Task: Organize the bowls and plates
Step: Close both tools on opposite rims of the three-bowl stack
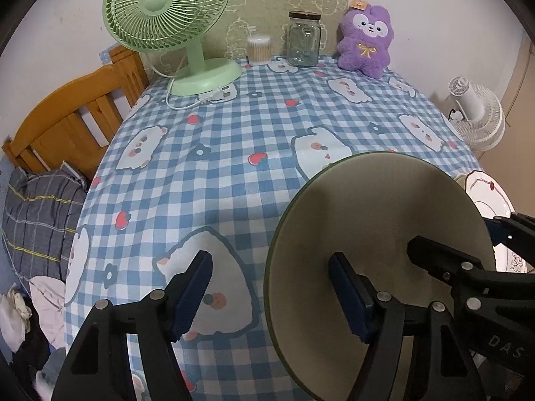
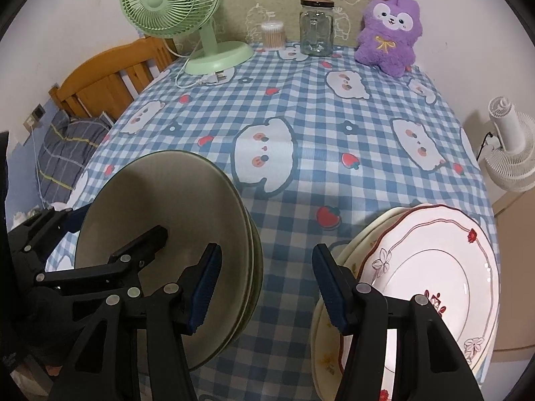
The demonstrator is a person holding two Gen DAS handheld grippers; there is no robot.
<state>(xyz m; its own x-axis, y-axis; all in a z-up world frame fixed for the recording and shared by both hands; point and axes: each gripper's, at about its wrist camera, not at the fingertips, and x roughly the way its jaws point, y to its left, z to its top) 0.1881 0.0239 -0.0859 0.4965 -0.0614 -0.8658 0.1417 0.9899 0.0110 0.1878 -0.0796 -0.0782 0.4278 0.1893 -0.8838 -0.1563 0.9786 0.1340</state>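
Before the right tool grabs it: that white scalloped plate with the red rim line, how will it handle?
Likely rigid and breakable: the white scalloped plate looks like glazed ceramic. Its glossy face suggests the pads could slip, so a rim pinch seems safer. It tops a stack of cream plates, so a push would probably slide it sideways rather than tip it.

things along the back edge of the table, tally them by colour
green: 1, the desk fan
purple: 1, the plush toy
clear: 1, the glass jar
tan: 1, the tub of cotton swabs
total: 4
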